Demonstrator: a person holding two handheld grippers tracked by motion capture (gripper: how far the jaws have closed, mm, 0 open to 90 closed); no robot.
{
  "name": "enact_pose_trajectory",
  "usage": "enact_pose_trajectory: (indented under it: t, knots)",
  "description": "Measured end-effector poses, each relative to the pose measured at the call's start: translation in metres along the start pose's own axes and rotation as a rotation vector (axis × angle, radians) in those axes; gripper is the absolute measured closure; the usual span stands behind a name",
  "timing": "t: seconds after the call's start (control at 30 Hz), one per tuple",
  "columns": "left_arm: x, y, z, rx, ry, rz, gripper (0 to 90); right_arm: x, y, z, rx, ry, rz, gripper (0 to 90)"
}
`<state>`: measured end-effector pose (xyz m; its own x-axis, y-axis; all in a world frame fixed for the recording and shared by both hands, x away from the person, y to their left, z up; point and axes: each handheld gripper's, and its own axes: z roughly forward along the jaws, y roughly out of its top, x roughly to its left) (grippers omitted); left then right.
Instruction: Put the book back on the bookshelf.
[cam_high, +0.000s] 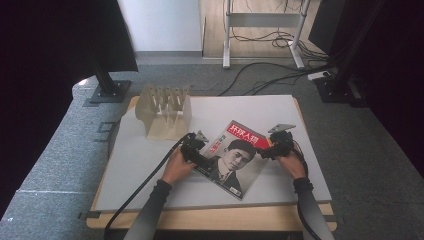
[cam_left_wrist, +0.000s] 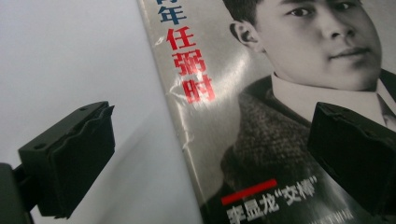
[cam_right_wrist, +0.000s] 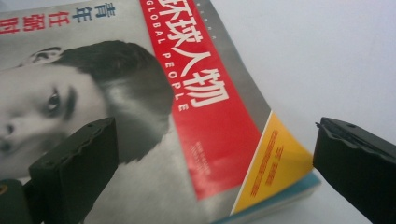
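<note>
Glossy magazine (cam_high: 235, 157) lies flat on the counter (cam_high: 150, 155); my left claw (cam_left_wrist: 205, 158) and right claw (cam_right_wrist: 210, 163) straddle opposite edges, both wide. I'd slide one jaw under each edge before closing.

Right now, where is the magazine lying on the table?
In the high view the magazine lies flat, turned at an angle, right of centre on the white board, between the left gripper and right gripper, in front of the beige rack.

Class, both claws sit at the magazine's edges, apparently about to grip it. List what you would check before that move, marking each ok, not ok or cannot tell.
1. Left claw open, straddling the magazine's spine edge: ok.
2. Right claw open, straddling its yellow corner: ok.
3. Magazine flat on the table: ok.
4. Wooden rack stands apart from the magazine: ok.
5. Either jaw touching the cover: cannot tell.
</note>
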<state>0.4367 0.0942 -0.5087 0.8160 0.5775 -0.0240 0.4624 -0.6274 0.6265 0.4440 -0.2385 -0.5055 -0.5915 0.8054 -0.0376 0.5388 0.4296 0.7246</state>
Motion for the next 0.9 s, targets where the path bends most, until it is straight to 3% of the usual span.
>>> enact_pose_trajectory:
  t: [0.27,0.47,0.57,0.9]
  knots:
    - [-0.002,0.006,0.015,-0.008,-0.022,0.011,0.1,-0.011,0.009,0.02,0.026,0.04,-0.003,1.7]
    - [-0.002,0.004,0.023,-0.008,-0.034,-0.008,0.0,-0.017,0.004,0.034,0.057,0.055,0.007,1.5]
    - [-0.004,0.004,0.024,-0.012,-0.039,-0.002,0.0,-0.021,0.0,0.037,0.042,0.083,0.03,1.6]
    - [-0.015,0.002,0.023,-0.015,-0.057,0.024,0.0,-0.016,-0.005,0.032,0.026,0.11,0.014,4.0]
